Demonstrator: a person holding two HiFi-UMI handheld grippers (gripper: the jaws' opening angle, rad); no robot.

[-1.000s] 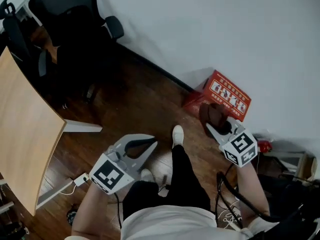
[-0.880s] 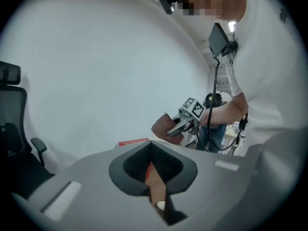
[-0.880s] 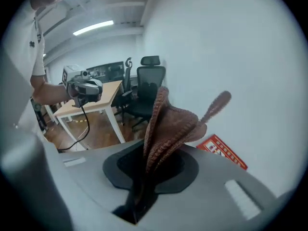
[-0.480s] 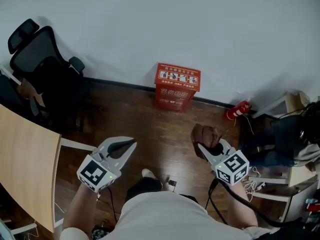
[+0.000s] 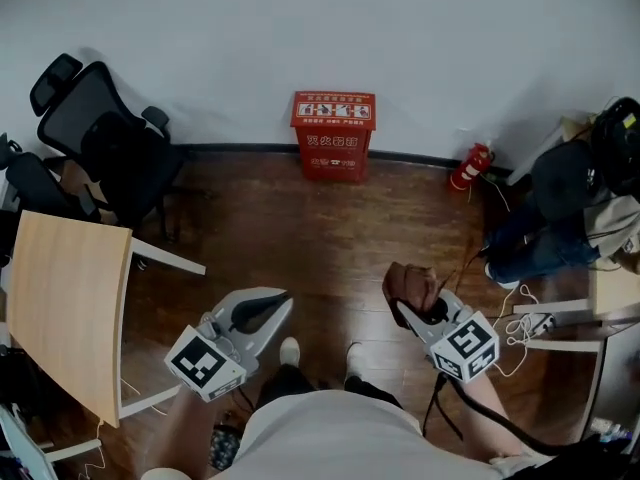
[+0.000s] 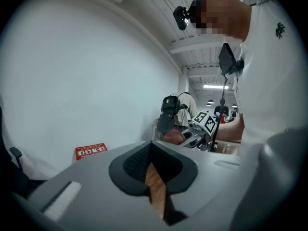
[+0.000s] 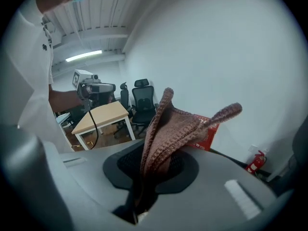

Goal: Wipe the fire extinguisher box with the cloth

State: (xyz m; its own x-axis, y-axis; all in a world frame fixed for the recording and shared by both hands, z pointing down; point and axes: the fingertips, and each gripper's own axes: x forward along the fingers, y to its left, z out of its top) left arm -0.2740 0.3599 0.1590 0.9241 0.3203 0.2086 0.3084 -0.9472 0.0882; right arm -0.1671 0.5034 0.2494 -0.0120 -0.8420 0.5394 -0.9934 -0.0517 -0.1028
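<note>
The red fire extinguisher box stands on the wooden floor against the white wall, far ahead of both grippers; it also shows small in the left gripper view as the box and behind the cloth as the box. My right gripper is shut on a brown knitted cloth, whose folds stick up from the jaws as the cloth. My left gripper is shut, its jaws together with nothing between them, held low at the left.
A red fire extinguisher lies by the wall right of the box. A black office chair and a wooden desk stand at the left. Bags, clothes and cables crowd the right side. The person's feet are below.
The head view has drawn back and turned: the box now sits farther off and more centred by the wall. Both grippers stay low; the right still holds the cloth.
</note>
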